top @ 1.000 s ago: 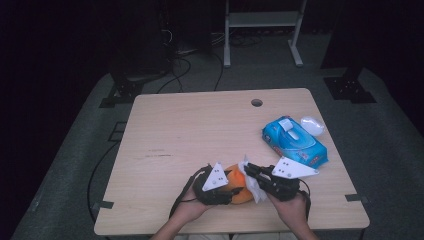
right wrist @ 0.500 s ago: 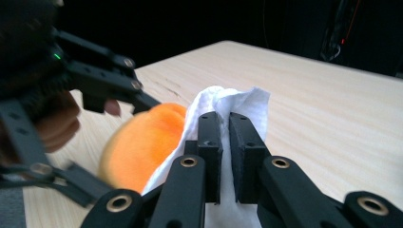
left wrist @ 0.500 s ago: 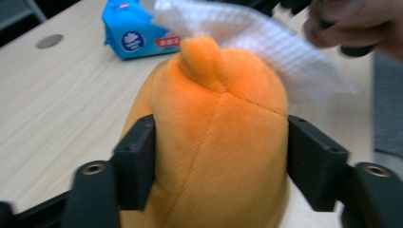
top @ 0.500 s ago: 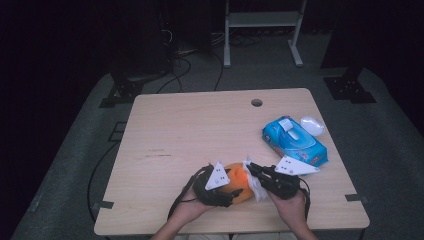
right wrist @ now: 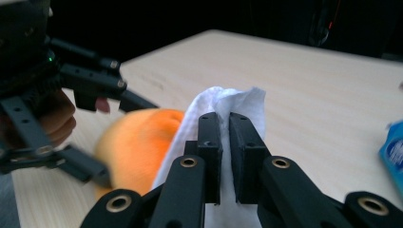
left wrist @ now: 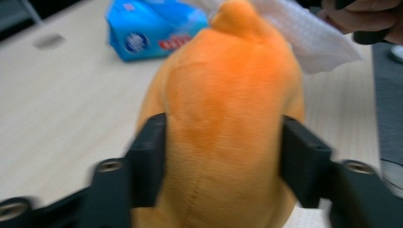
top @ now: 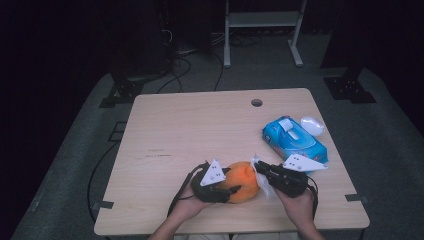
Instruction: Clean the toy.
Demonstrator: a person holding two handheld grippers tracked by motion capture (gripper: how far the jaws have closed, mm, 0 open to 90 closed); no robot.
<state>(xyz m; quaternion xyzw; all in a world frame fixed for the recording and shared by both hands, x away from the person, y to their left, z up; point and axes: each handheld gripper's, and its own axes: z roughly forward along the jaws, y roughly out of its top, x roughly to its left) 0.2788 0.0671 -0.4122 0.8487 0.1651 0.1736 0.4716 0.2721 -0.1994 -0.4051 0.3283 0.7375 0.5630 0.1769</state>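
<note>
Little is changing since the earlier frames: left tool (left wrist: 221, 156), its jaws just closing again, is squeezing the orange plush toy (top: 241, 181) at the desk's (top: 200, 130) near edge. Right tool (right wrist: 224, 128) is pinching a white wipe (right wrist: 228, 102) against the toy, near the blue wipes pack (top: 294, 141).

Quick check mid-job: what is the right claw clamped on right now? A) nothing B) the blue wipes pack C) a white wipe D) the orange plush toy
C: in the right gripper view the right claw stands nearly shut with the white wipe pinched between its jaws, beside the orange plush toy that the left claw holds.
</note>
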